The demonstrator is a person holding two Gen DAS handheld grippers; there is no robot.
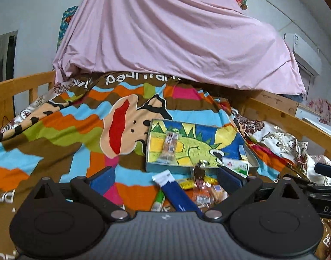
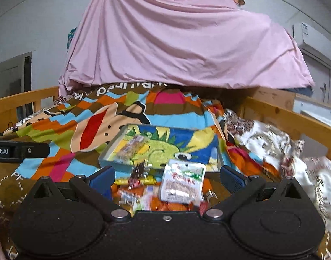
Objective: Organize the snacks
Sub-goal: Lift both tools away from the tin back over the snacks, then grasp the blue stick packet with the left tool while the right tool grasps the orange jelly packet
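A shallow tray [image 1: 208, 130] [image 2: 113, 149] with a green dinosaur picture lies on the colourful blanket. One clear-wrapped snack [image 1: 171, 145] [image 2: 130, 147] rests inside it. A white packet with green and red print [image 2: 182, 182] [image 1: 234, 164] sits at the tray's near rim, blurred. In front of the tray lies a loose pile: a blue-and-white packet [image 1: 176, 195], a yellow bar [image 1: 187, 183] [image 2: 122, 182] and orange packets [image 1: 202, 195] [image 2: 165, 205]. My left gripper [image 1: 165, 179] hangs open over the pile's left part. My right gripper [image 2: 166, 179] is open above the white packet, holding nothing.
A cartoon-print blanket [image 1: 57, 134] covers the bed, with wooden rails at left [image 1: 18, 86] and right [image 2: 295, 119]. A pink sheet [image 1: 176, 32] hangs behind. Flowered cloth [image 2: 273, 143] is bunched at the right. The other gripper shows at each view's edge [image 1: 325, 171] [image 2: 18, 149].
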